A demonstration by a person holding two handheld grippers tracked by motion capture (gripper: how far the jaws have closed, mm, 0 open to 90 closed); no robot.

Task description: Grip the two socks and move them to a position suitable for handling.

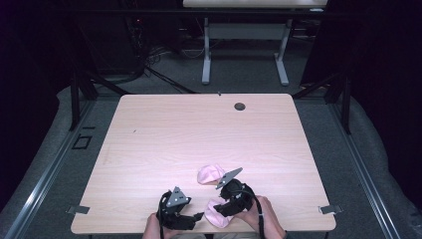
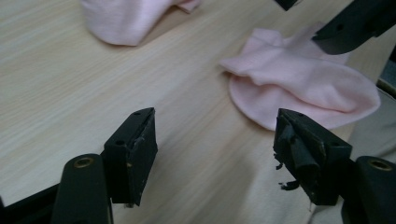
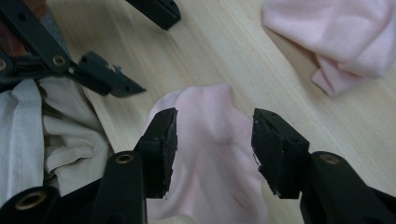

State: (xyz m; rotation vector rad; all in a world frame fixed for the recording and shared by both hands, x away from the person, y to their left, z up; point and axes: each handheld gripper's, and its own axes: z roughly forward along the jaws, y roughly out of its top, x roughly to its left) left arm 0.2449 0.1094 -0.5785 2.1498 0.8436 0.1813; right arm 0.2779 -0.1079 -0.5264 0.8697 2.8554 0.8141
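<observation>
Two pink socks lie on the wooden table (image 1: 199,129). The nearer sock (image 1: 215,219) (image 2: 303,79) (image 3: 210,186) sits by the front edge, slightly bunched. The other sock (image 1: 210,174) (image 2: 126,18) (image 3: 341,37) lies crumpled a little farther in. My right gripper (image 1: 220,209) (image 3: 215,140) hangs over the nearer sock, its jaws on either side of the fabric with gaps showing, so it is open. My left gripper (image 1: 200,217) (image 2: 217,140) points at the same sock from the left, open over bare wood, just short of it.
A dark round grommet (image 1: 240,106) sits near the table's far edge. The front edge runs right under both hands, with the person's light clothing (image 3: 60,135) beyond it. A second table (image 1: 244,30) stands farther back across the grey floor.
</observation>
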